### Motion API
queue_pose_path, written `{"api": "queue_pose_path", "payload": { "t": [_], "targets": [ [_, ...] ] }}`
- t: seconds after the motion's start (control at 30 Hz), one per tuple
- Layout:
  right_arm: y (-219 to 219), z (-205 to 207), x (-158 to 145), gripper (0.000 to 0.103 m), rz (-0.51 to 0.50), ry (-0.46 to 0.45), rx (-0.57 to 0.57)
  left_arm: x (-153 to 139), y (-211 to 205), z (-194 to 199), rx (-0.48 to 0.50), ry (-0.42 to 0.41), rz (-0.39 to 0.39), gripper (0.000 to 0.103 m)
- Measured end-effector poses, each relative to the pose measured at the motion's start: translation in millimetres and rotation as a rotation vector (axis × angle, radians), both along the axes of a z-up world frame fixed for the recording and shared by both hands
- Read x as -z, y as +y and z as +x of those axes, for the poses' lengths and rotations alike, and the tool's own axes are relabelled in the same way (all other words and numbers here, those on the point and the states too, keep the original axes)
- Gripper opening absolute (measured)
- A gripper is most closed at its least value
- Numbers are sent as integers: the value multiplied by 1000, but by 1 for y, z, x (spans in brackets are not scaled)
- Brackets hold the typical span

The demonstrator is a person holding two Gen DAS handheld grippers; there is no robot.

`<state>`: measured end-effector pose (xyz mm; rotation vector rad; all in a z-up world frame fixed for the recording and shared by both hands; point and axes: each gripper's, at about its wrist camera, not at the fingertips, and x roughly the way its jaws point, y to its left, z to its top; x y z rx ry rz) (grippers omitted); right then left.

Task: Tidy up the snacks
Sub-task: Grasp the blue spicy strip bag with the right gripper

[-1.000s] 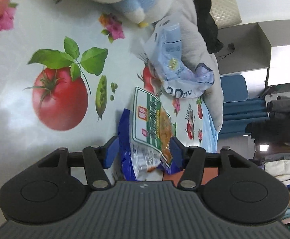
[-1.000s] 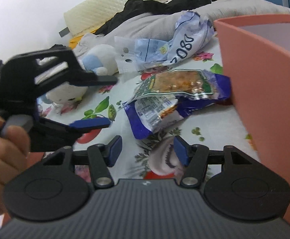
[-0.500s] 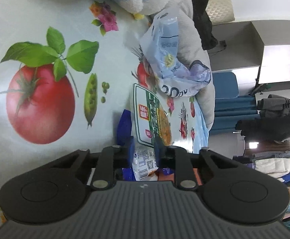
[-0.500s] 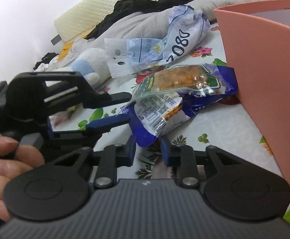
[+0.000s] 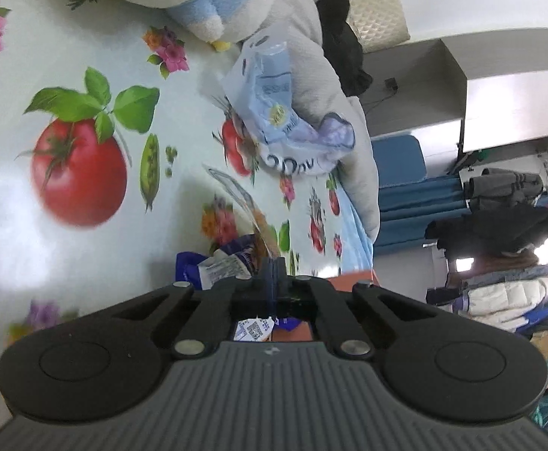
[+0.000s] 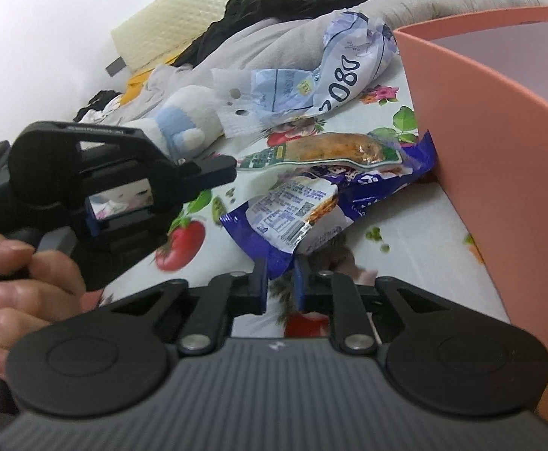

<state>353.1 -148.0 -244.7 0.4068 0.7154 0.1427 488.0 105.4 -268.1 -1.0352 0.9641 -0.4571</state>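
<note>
A green snack packet (image 6: 330,148) with orange contents lies on top of a blue snack packet (image 6: 311,206), beside the pink box (image 6: 499,131). My left gripper (image 6: 232,167) is shut on the green packet's left edge. In the left wrist view that packet (image 5: 253,218) shows edge-on, running into the closed left gripper (image 5: 272,263), with the blue packet (image 5: 187,267) just below left. My right gripper (image 6: 279,282) has the blue packet's near corner between its jaws, which are closing, and the pads touch it.
A crumpled pale blue bag (image 6: 334,71) and a white-and-blue plush toy (image 6: 183,120) lie behind the packets on the tomato-print tablecloth (image 5: 78,173). Grey bedding and black clothes are piled farther back. A person's hand (image 6: 18,282) holds the left gripper.
Both grippers went from wide open to closed. The left one pinched the green packet's edge, which now stands edge-on. The right one closed on the blue packet's corner.
</note>
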Motion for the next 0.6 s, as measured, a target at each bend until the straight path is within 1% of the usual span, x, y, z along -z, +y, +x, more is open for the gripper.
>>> {"api": "queue_pose_path", "payload": {
  "t": [0.23,0.37,0.47,0.5,0.6],
  "targets": [
    [-6,-51,-21,17,19,48,-68,-24,15,-58,-15,-14,41,0],
    [-8,-88,-32,17,4,60,-113,-32,25,-95,-37,-20,70,0],
    [-10,-113,-36,17,-13,67,-139,-33,35,-128,-70,-11,81,0],
    [-10,-121,-37,17,-20,73,-147,-33,37,-140,-80,-11,98,0],
    [-13,-146,-38,17,-27,88,-183,-34,40,-182,-100,-26,191,0]
  ]
}}
